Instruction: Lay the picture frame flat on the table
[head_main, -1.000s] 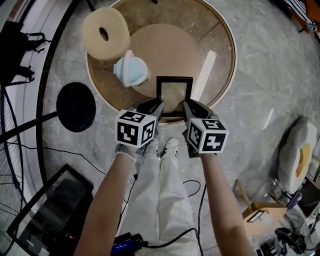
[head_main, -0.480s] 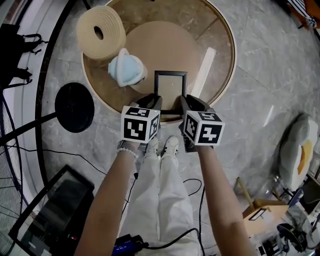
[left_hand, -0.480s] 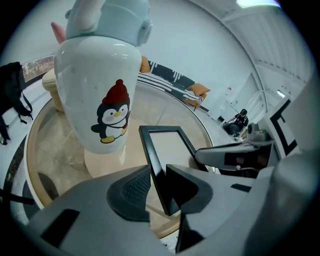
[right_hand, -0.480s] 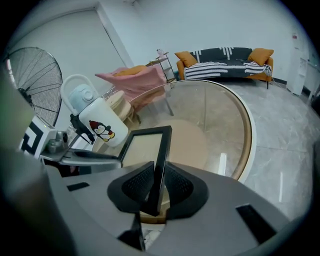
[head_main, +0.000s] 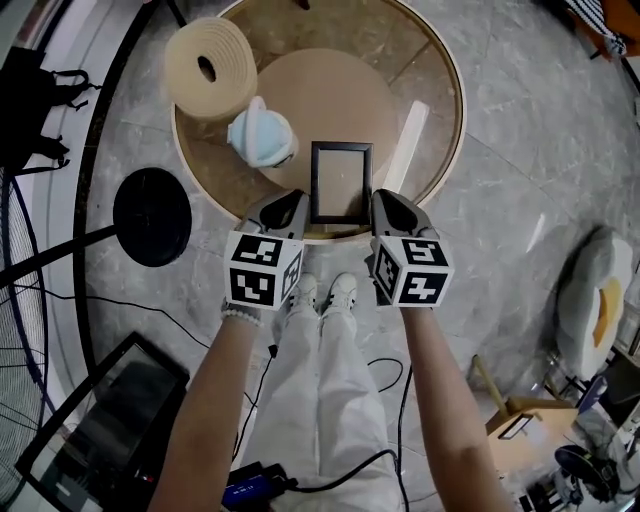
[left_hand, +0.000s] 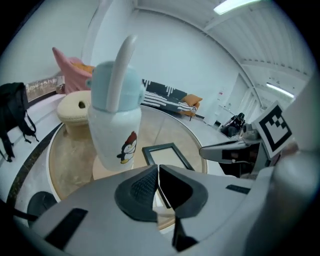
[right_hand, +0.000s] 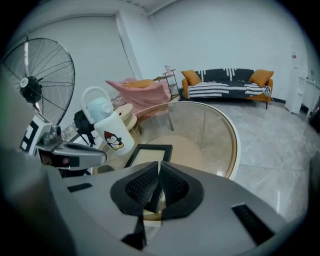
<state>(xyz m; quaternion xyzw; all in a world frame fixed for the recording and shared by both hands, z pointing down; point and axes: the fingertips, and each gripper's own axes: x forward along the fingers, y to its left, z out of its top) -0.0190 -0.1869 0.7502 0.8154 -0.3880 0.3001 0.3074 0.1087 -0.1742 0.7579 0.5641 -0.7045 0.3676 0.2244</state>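
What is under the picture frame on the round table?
Beyond the far half of the picture frame a round tan disc shows and continues under it; the near half is over the glass table. The frame covers what lies directly beneath.

Left of frame (head_main: 341, 181): blocked by bottle (head_main: 262, 138), roll (head_main: 230, 60) | right: blocked by white strip (head_main: 408, 146) | beyond: mat (head_main: 330, 90) left open

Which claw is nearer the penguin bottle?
Left. The left claw sits just beside the penguin bottle. The right claw is across the picture frame from it. Both claws' jaws have just been closing on the frame's sides.
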